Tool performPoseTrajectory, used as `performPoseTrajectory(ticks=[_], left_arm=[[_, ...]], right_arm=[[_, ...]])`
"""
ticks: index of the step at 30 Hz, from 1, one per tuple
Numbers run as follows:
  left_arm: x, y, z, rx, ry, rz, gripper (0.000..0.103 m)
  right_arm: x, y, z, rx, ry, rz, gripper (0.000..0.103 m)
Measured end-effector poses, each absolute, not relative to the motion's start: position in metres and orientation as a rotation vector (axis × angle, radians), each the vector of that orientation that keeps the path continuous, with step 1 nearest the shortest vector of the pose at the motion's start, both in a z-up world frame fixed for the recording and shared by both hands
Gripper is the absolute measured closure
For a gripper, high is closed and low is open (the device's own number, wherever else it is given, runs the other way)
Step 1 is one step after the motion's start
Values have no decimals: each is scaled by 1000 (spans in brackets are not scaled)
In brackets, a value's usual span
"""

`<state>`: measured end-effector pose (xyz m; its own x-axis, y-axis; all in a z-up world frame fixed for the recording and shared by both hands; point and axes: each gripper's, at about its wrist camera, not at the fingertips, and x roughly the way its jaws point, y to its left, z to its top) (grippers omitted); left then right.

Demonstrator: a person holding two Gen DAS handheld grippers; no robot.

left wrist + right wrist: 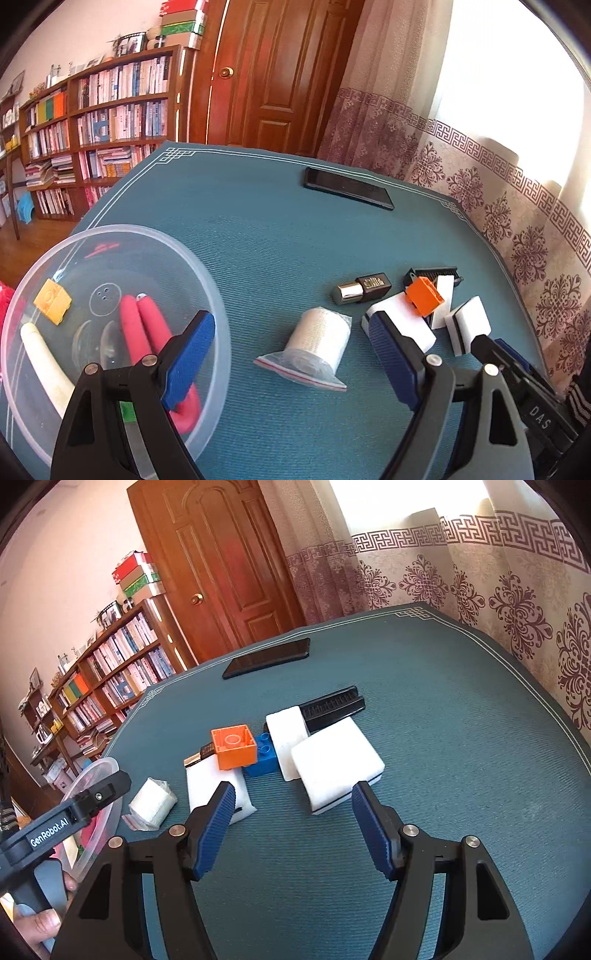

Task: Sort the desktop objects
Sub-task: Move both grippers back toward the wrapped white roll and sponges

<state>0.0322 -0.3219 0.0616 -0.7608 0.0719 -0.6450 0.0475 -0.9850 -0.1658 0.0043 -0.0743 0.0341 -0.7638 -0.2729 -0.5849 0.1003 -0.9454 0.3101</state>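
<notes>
Two bits of writing read clearly: "GenRobot.AI" in white on the black body of the left hand-held gripper (291, 354) as the right wrist view shows it, and "DAS" on the right hand-held gripper (293, 827) at the lower right edge of the left wrist view. The lipstick tube (362, 288) carries gold lettering on its black cap, too small to read.

Both hand-held grippers stand wide apart with nothing between their blue ribbed pads, hovering over the desk (258, 229), which is covered by a teal ribbed mat with a white knot-pattern border.

The unsorted things cluster on the mat in front of the right one: an orange building block (233, 746) lying partly on a white sponge (216, 786), a blue building block (264, 755) touching it, two more white sponges with dark backing (one (336, 764) just ahead of the pads), and a black comb (332, 703). A white roll in a zip bag (320, 341) lies between the left pads' line of sight. A black phone (347, 188) lies apart, near the far edge.

The clear plastic bowl (184, 258) at the left already holds a yellow block (52, 301), a red-handled tool (144, 332) and a cream stick (44, 365).

Behind stand a wooden bookcase (103, 122) full of books, a brown panelled door (277, 74) and patterned curtains (480, 177) against a bright window.
</notes>
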Motion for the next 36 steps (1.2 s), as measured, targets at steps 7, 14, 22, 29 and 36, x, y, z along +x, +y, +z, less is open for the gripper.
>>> performPoseTrajectory(ticks=[7, 14, 22, 29, 36], left_arm=[[22, -296, 52, -1060, -70, 2920, 15], [12, -298, 44, -1078, -103, 2892, 15], [8, -299, 35, -1081, -138, 2841, 15], [9, -295, 34, -1071, -124, 2801, 20], [9, -296, 35, -1044, -159, 2757, 22]], right_arm=[[1, -59, 34, 965, -418, -2764, 34], [-1, -54, 32, 977, -432, -2767, 34], [-3, -56, 28, 1010, -421, -2763, 34], [-4, -55, 24, 1032, -425, -2774, 34], [-5, -57, 22, 1041, -413, -2772, 34]])
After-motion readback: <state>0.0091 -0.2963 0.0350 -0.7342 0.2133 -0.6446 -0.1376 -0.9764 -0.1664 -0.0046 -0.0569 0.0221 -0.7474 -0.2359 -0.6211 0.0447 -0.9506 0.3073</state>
